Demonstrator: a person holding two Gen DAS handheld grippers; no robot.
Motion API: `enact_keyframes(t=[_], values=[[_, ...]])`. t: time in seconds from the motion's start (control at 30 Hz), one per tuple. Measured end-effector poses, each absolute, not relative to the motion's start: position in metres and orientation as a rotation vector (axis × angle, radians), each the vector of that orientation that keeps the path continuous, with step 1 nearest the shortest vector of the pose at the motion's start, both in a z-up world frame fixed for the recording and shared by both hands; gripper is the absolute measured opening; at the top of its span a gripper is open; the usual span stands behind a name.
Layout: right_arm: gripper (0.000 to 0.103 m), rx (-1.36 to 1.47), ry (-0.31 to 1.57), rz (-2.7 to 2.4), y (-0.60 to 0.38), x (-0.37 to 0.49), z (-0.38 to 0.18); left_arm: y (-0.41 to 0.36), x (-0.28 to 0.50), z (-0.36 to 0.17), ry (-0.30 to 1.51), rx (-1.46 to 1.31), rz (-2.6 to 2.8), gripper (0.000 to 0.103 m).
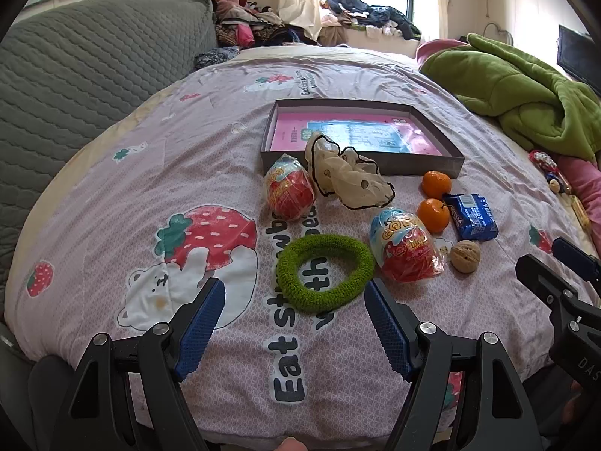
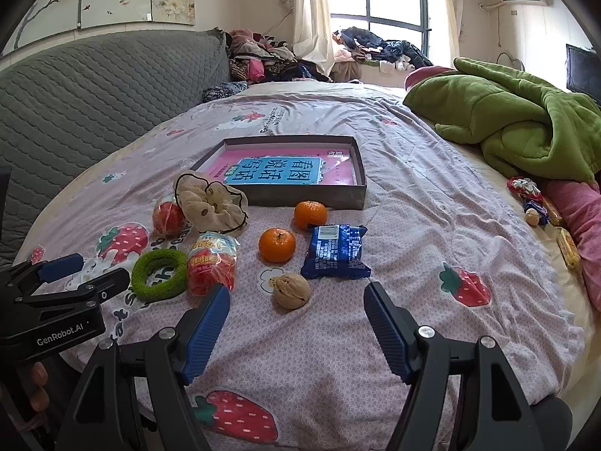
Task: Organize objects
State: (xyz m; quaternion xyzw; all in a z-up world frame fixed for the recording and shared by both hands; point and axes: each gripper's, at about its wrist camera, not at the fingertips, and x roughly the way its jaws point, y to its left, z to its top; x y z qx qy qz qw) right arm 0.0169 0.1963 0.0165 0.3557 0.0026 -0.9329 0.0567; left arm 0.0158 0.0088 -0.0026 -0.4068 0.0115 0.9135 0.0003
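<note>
A shallow grey box (image 1: 432, 159) with a pink-and-blue book inside (image 2: 285, 174) lies on a bed (image 2: 413, 225) with a strawberry-print sheet; the things to sort lie loose on the sheet in front of it. A cream scrunchie (image 1: 349, 178) touches the box's near wall at its left end. A red egg-shaped sweet (image 1: 289, 191) sits just left of the scrunchie, near the box's left corner. Two oranges sit in front of the box's right end: one (image 2: 310, 215) just beside the wall, the other (image 2: 277, 245) a little nearer the camera. A blue packet (image 2: 334, 251) lies right of the nearer orange. A second red egg (image 1: 407, 251) and a walnut (image 2: 291, 292) lie farther out from the box, and a green ring (image 1: 325, 272) lies farthest out, left of that egg.

The left gripper (image 1: 295, 293) hangs over the sheet with jaws wide and nothing between the pads; the ring lies just beyond the tips. The right gripper (image 2: 296, 297) also has its jaws spread wide and grips nothing, with the walnut on the sheet between its fingertips. A green blanket (image 2: 518, 124) is heaped well right of the box.
</note>
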Motion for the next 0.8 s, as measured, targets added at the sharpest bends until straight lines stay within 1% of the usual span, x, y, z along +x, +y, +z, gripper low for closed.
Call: enact_keyframes(t=[0.8], values=[[0.073,1.05,0.025,-2.836,0.196,0.024,0.0243,0.008,0.0234,0.0078,0.039,-1.24,2.88,0.078]])
